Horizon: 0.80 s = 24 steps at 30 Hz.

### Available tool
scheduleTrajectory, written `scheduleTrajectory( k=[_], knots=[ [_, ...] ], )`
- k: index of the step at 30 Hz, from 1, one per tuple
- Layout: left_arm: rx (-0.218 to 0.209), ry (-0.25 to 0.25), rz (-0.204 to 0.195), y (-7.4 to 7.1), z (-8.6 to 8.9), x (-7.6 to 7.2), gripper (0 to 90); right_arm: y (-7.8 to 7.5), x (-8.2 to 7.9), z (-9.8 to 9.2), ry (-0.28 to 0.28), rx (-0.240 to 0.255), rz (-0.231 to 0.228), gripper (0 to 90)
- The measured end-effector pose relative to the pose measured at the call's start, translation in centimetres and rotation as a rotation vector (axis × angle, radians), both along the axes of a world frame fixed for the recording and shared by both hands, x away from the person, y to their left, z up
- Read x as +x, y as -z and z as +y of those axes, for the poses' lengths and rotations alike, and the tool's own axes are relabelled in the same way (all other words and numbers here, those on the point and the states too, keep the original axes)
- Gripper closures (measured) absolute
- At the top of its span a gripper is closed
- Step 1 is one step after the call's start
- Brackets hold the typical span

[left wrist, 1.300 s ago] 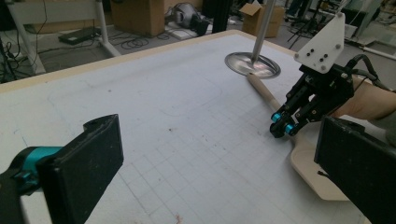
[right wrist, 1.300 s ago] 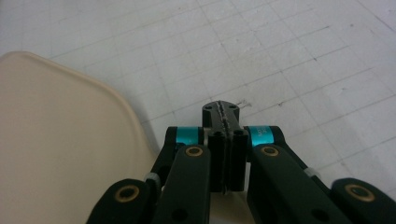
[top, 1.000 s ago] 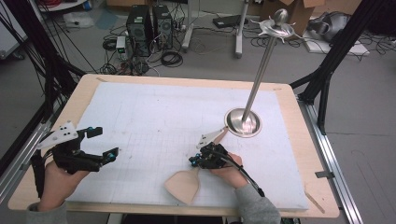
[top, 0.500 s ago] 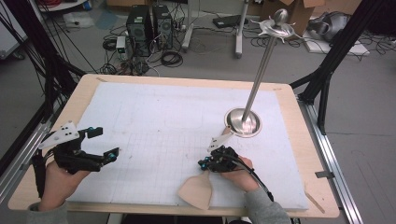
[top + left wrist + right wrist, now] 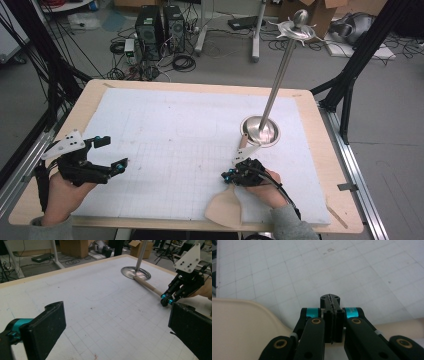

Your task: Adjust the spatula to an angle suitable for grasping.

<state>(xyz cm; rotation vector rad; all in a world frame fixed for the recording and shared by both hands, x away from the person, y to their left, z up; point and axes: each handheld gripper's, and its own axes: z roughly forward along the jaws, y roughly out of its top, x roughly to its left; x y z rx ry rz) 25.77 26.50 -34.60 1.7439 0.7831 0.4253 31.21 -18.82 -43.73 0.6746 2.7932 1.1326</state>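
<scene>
A beige long-handled paddle (image 5: 225,210) lies on the white gridded mat (image 5: 175,135), its wide blade near the front edge. Its thin handle (image 5: 147,285) reaches up to the round base of a metal stand (image 5: 260,131). My right gripper (image 5: 228,175) sits across the paddle's neck with its jaws pressed together. In the right gripper view the tips (image 5: 330,298) meet with nothing between them, and the blade (image 5: 237,327) runs underneath. My left gripper (image 5: 112,152) rests at the mat's left side, open and holding nothing, its fingers (image 5: 45,325) wide apart.
The stand's tall pole (image 5: 277,80) rises from the base at the mat's right and ends in a pronged top (image 5: 298,27). The wooden table edge (image 5: 345,200) frames the mat. Black frame legs, cables and computer cases (image 5: 160,25) stand on the floor beyond.
My right gripper has slid to the right along the front of the mat, and the paddle has shifted right with it. The left gripper has stayed put.
</scene>
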Motion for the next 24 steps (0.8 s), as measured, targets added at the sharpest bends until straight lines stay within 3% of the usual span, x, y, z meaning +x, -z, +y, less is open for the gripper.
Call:
scheduleTrajectory(
  k=[9, 24],
  knots=[
    [0.003, 0.005, 0.009, 0.2, -0.3, 0.2, 1.7, -0.3, -0.4, -2.0, 0.024, -0.012, -0.025, 90.0],
    [0.004, 0.006, 0.008, 0.2, -0.2, 0.2, 1.7, -0.3, -0.7, -3.3, 0.035, -0.016, -0.021, 90.0]
  ],
)
